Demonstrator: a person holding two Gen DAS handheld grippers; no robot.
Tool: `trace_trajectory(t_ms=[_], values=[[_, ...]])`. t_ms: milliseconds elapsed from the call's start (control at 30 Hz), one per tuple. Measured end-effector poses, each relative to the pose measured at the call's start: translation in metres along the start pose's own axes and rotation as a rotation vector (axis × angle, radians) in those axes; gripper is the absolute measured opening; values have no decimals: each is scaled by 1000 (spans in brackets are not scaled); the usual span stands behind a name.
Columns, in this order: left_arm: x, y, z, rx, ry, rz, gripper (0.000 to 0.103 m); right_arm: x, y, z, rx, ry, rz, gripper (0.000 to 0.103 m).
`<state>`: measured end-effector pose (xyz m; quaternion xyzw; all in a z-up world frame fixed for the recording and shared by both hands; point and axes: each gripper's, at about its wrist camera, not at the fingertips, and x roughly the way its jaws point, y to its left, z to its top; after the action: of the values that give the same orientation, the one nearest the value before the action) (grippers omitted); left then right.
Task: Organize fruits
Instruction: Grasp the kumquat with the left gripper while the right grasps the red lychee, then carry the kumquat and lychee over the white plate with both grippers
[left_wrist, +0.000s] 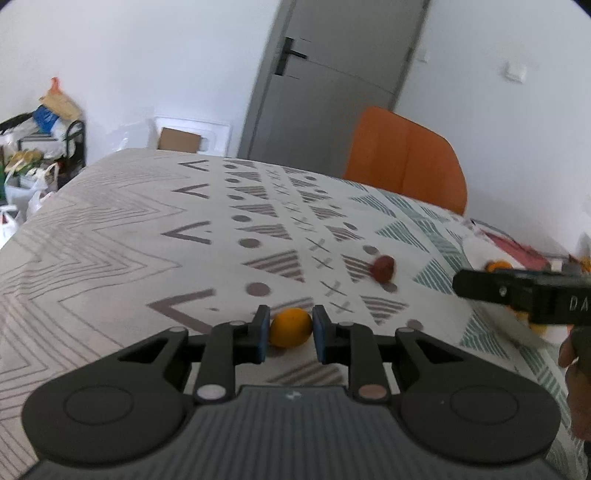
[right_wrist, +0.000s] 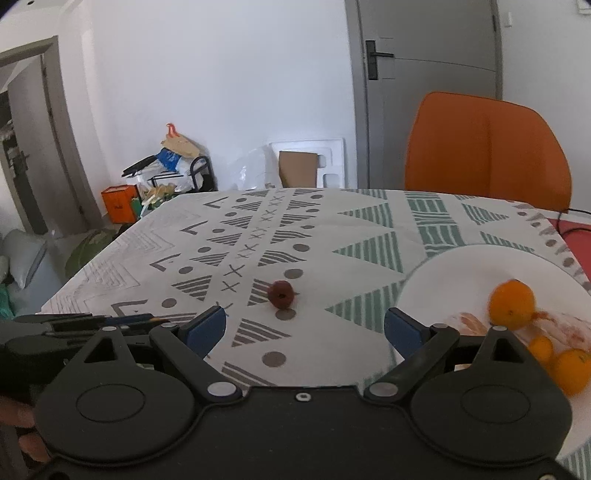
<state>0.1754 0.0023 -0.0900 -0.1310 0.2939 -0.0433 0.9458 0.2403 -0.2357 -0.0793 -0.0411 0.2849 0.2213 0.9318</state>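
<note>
Orange and round, a small citrus fruit (left_wrist: 290, 328) sits between the blue pads of the left tool (left_wrist: 289, 334), which is pinching it just above the patterned counter cloth (left_wrist: 129, 240); the pads look pressed against its two sides, though blur softens the contact. The fruit lies right at the fingertips, low and centred ahead of that tool.

Further out and to the right of the left tool, a small dark red wrinkled fruit (left_wrist: 383, 268) rests alone on the cloth. Seen from the right tool (right_wrist: 306, 326), that same red fruit (right_wrist: 281, 293) lies just ahead and slightly left of centre, within easy reach of the spread jaws, which hold nothing. To the right of that tool a white round plate (right_wrist: 461, 273) carries a larger orange fruit (right_wrist: 511, 304), two smaller orange ones (right_wrist: 570, 371) and what looks like peeled segments, all blurred.

My reading is that the pick-up of the small citrus fruit is in hand, with the plate as the likely gathering place. The next move would call for lifting the fruit clear of the cloth without letting it roll out of the narrow pinch, then carrying it rightward past the right tool to the plate. The red fruit seems the natural target for the empty right tool, needing a short forward reach and a gentle close.
</note>
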Motion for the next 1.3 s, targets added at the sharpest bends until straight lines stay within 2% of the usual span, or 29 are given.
trace_trajectory(t_ms=[100,267,367,633,700,767,1000,1300], values=[[-2,8,1,-28,-14,13,23,10,5,3,-17,8,-3,91],[-9,11,4,-32,-40,29,23,28,11,8,-27,34,2,69],[-15,13,8,-30,-72,48,23,37,16,11,-42,52,5,60],[-19,25,15,-69,-93,82,23,63,24,18,-58,85,-8,55],[-20,26,16,-66,-98,85,23,69,22,19,-38,102,-1,48],[-21,26,15,-58,-102,87,23,75,18,19,-6,133,4,21],[-16,26,13,-52,-95,114,23,49,16,13,7,87,22,21],[-18,25,16,-50,-99,142,23,-2,-10,3,84,15,8,21]])
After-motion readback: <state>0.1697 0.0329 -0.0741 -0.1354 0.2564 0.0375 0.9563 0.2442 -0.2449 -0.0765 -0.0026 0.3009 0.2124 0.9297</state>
